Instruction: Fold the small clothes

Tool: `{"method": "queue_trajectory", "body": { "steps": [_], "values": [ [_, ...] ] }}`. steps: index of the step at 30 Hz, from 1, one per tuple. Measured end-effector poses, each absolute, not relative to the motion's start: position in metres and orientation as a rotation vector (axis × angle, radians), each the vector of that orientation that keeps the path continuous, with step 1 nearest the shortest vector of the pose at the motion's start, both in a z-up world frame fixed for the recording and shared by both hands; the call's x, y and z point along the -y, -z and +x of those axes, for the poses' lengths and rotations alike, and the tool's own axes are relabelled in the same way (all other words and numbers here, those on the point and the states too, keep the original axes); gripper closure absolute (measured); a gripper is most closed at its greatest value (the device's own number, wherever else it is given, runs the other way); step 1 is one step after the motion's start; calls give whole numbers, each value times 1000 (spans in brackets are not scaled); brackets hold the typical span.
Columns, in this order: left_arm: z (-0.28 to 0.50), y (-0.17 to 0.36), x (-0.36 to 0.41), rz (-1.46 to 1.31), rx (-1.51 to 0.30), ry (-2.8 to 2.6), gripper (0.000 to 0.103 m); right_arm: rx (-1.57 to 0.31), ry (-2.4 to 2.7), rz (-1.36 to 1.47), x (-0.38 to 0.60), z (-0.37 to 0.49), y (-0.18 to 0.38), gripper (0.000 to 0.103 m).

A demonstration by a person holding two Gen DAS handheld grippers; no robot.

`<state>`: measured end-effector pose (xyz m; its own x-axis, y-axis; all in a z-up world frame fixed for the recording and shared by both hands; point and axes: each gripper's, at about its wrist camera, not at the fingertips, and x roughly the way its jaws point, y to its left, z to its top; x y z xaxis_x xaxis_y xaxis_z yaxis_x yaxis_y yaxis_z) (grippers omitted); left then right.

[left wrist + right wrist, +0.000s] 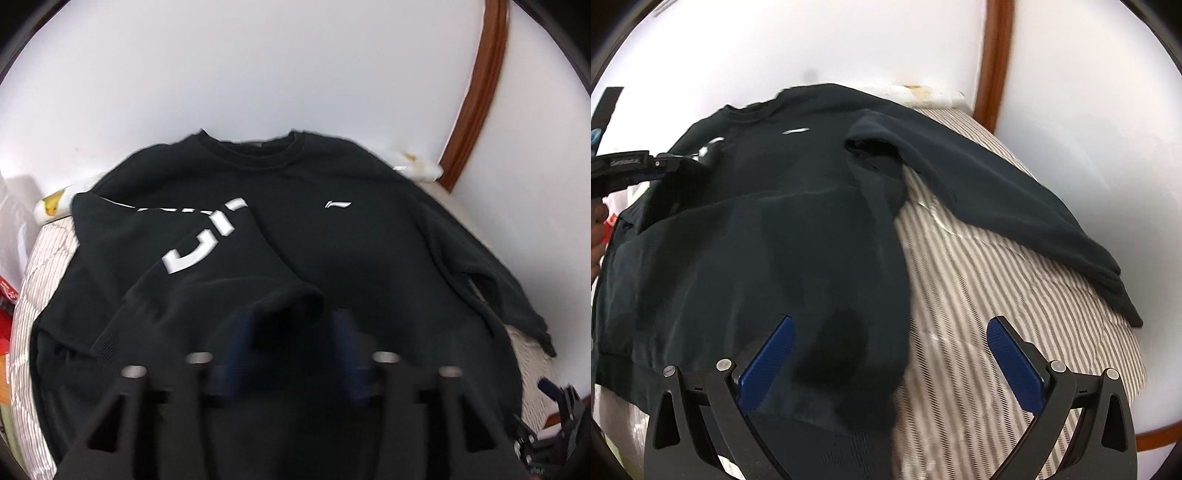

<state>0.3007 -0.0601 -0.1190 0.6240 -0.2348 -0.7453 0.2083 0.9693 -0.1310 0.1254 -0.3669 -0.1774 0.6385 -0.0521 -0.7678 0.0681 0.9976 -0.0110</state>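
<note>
So far one fold appears made. Black sweatshirt point(332, 236) lies face-up on a striped quilt point(979, 295) covering what looks like a bed or cushion, collar point(251, 147) toward the white wall point(258, 66), small white logo point(338, 204) on the chest.

Sleeve with white lettering point(207, 236) lies folded in across the front; its ribbed cuff point(291, 306) rests on the body, between the fingers of the left claw point(291, 332). Left claw: jaws partly apart, pads not visibly pressing the cloth; picture blurred here, so contact cannot be excluded. I read this as the sleeve laid down and let go.

Other sleeve point(1015, 206) lies stretched out sideways over the quilt, unfolded, its cuff near the quilt's edge. Side panel of the body next to it is bunched below the armpit, not flat.

Right claw point(890, 354): jaws wide, empty, hovering over the lower hem edge where cloth meets quilt. One pad above the sweatshirt, the other above bare quilt. Nothing gripped.

Judgement on progress: early. Done: garment spread, one sleeve in. Left: second sleeve folded in, side smoothed, then body folded hem toward collar, perhaps more than once. Whether further clothes wait cannot be told.

Surroundings: brown wooden frame point(993, 62) against the wall; yellow-patterned item point(51, 205) and red clutter point(7, 306) beyond the quilt at the lettered sleeve's side.
</note>
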Motion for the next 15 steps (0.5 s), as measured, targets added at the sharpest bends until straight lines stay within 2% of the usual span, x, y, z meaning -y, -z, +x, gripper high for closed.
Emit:
{"method": "queue_trajectory", "body": {
  "steps": [1, 7, 10, 12, 14, 15],
  "values": [
    [290, 114, 51, -47, -835, 253, 30, -866, 56, 10, 360, 127, 173, 1],
    [239, 105, -35, -108, -782, 142, 29, -808, -67, -13, 305, 139, 147, 3],
    [219, 119, -88, -129, -824, 15, 29, -783, -143, -53, 267, 149, 139, 16],
    [209, 130, -115, -132, -847, -48, 29, -779, -197, -92, 239, 160, 138, 32],
    [204, 142, -136, -151, -879, -83, 29, -775, -257, -140, 207, 172, 137, 39],
    [204, 147, -138, -161, -888, -88, 29, -772, -276, -160, 194, 175, 138, 39]
  ]
}}
